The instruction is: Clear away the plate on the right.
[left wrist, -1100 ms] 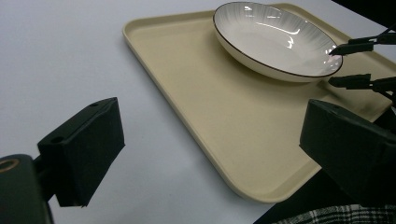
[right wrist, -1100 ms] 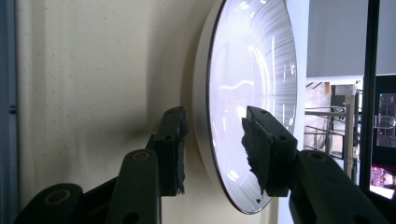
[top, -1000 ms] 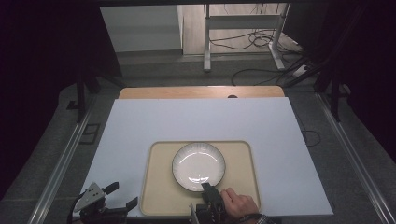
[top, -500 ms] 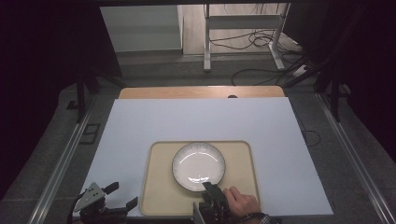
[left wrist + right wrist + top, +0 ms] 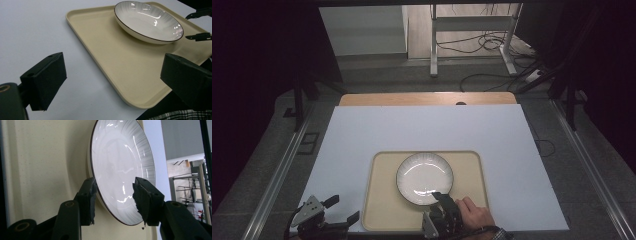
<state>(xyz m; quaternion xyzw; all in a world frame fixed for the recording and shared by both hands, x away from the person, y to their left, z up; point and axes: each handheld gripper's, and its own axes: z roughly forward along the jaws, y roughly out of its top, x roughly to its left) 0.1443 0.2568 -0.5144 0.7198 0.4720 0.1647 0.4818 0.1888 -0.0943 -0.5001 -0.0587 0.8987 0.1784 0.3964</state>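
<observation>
At the left we see the left gripper (image 5: pixel 339 212) hanging off the near-left corner of the tray (image 5: pixel 384 210), its jaws spread wide and holding nothing. Its own view shows what the high view hides: the tray's raised lip (image 5: pixel 100 58) and the dark rim of the plate (image 5: pixel 147 21), which sits mid-tray. Further right, the right gripper (image 5: pixel 113 195) straddles the plate's near edge (one jaw under, one over). Its jaws have just been opening, and we see the upper pad clear of the plate. The plate lies where it did a second ago.
</observation>
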